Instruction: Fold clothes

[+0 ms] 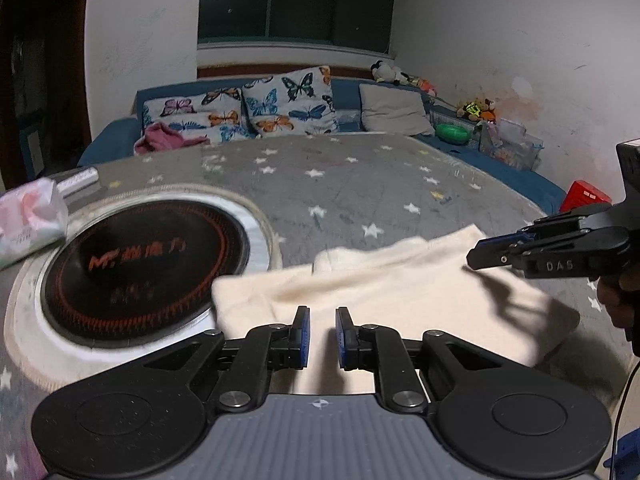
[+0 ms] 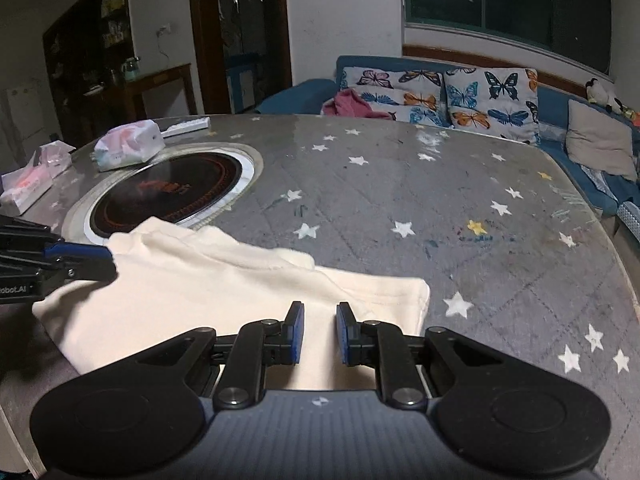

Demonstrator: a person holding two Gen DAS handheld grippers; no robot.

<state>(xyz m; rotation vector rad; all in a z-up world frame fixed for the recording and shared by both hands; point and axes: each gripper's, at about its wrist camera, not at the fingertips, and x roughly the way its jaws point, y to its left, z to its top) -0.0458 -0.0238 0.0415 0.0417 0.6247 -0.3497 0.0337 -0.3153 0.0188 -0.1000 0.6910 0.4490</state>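
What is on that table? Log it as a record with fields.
garment: cream cloth, layered, lying on the table
surface: table with grey star-print cover
left claw: narrow gap, nothing pinched, over the cloth
right claw: narrow gap, nothing pinched, over the cloth
also: round hob set in the table; tissue pack beside it

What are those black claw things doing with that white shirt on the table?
A person is folding clothes with two hand-held grippers. The cream garment lies partly folded on the starry grey table, beside the round black cooktop. The left gripper and right gripper are over its near edge. Each has a small gap between its jaws, with no cloth visibly pinched.
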